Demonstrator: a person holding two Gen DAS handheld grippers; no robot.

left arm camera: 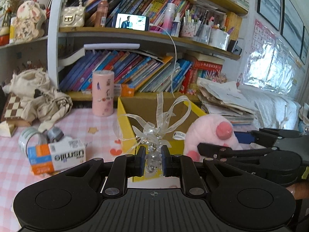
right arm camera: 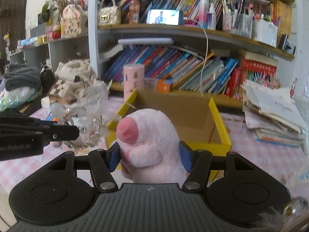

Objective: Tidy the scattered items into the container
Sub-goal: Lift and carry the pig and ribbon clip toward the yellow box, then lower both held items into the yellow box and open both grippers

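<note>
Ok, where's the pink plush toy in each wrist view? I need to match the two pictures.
Left wrist view: pink plush toy at right of centre, beside the yellow-edged cardboard box, held by the right gripper coming in from the right.
Right wrist view: plush toy dead centre, clamped between the jaws, box just behind it.
Shared landmark: the pink cylinder standing behind the box.
</note>
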